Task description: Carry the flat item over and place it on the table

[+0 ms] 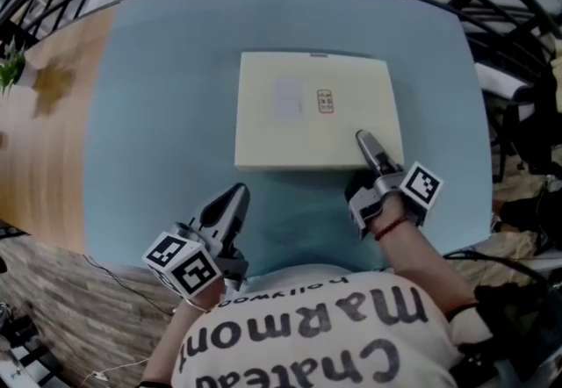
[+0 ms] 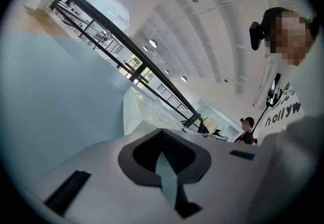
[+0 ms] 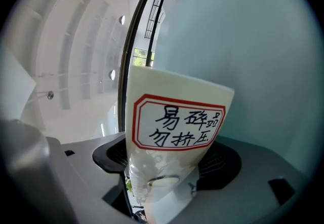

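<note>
While flat on table (image 1: pixel 158 114), box edge (image 1: pixel 299 163) between right fingers (image 1: pixel 368 147), apparently loose — left fingers (image 1: pixel 225 210) together, empty.

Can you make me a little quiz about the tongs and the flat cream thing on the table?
1. True or false: the flat cream item lies on the blue table.
2. Which tongs have the item's edge between them? A left, B right.
3. Fill in: the border of the item's label is ____.
Key: 1 true. 2 B: the right tongs; the left tongs are apart from it. 3 red.
</note>
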Action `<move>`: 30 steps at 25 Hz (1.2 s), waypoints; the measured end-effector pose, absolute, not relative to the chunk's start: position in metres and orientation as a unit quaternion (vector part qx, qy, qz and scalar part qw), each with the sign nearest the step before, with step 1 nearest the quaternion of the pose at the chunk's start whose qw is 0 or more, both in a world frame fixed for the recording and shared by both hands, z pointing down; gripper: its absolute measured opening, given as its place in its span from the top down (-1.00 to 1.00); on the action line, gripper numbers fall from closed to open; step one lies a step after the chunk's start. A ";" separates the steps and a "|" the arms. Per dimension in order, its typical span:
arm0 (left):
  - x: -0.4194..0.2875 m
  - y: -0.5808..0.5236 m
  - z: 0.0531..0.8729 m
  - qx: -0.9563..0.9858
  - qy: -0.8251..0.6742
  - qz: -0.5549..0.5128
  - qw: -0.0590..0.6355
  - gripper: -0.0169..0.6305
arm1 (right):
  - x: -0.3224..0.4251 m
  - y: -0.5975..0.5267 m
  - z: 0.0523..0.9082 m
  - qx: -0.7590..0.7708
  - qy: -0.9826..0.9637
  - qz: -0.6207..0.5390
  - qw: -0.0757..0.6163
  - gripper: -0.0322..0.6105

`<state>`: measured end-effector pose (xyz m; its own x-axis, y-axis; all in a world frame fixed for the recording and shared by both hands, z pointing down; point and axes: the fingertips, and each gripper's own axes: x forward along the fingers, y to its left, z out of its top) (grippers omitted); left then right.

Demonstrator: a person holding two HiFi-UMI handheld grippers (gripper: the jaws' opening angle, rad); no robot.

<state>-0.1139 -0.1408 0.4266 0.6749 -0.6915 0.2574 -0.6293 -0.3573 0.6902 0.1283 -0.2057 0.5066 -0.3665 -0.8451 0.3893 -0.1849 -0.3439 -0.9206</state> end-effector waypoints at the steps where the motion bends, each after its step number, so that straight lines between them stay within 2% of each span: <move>1: -0.114 -0.140 0.427 0.823 -0.402 -0.039 0.401 0.94 | 0.129 -0.206 0.507 -0.505 0.512 -0.646 0.255 -0.23; 30: -0.127 -0.129 0.421 0.824 -0.396 -0.045 0.404 0.94 | 0.134 -0.183 0.502 -0.580 0.465 -0.637 0.203 -0.33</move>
<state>-0.1271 -0.1288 0.4212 0.6825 -0.6884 0.2457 -0.6160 -0.3608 0.7003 0.1343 -0.1828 0.5019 -0.2453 -0.7982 0.5501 -0.2808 -0.4847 -0.8284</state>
